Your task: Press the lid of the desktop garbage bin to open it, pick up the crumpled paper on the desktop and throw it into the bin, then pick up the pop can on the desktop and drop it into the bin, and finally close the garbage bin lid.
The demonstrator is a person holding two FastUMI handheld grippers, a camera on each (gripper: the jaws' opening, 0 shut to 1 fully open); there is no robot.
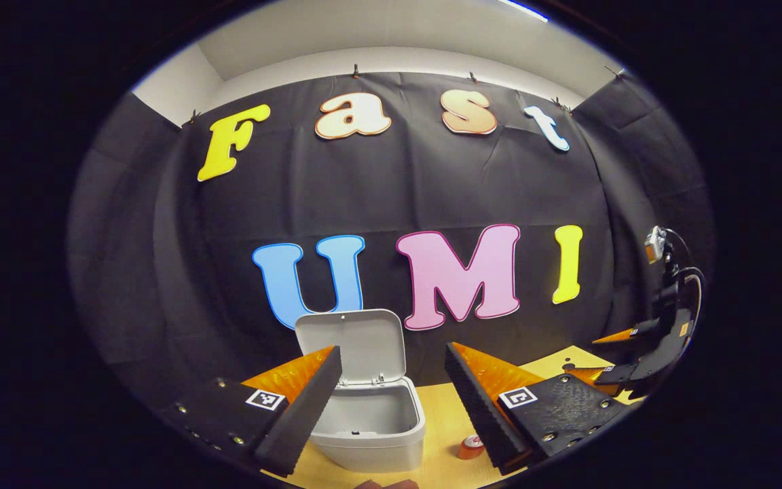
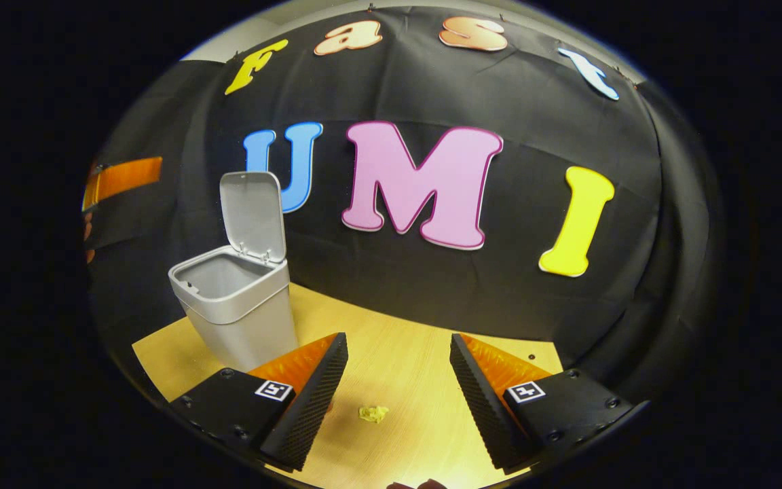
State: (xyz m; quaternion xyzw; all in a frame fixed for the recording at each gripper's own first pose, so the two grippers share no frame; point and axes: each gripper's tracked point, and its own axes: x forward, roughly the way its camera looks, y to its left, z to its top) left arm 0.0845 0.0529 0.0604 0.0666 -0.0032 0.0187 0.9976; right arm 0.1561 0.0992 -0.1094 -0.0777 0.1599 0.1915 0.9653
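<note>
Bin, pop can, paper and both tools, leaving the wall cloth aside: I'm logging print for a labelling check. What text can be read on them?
Garbage bin: no text to be seen.
Pop can: too small and partly hidden to read.
Crumpled paper: no text to be seen.
Square markers on the left tool and right tool: black-and-white patterns, no words.
</note>
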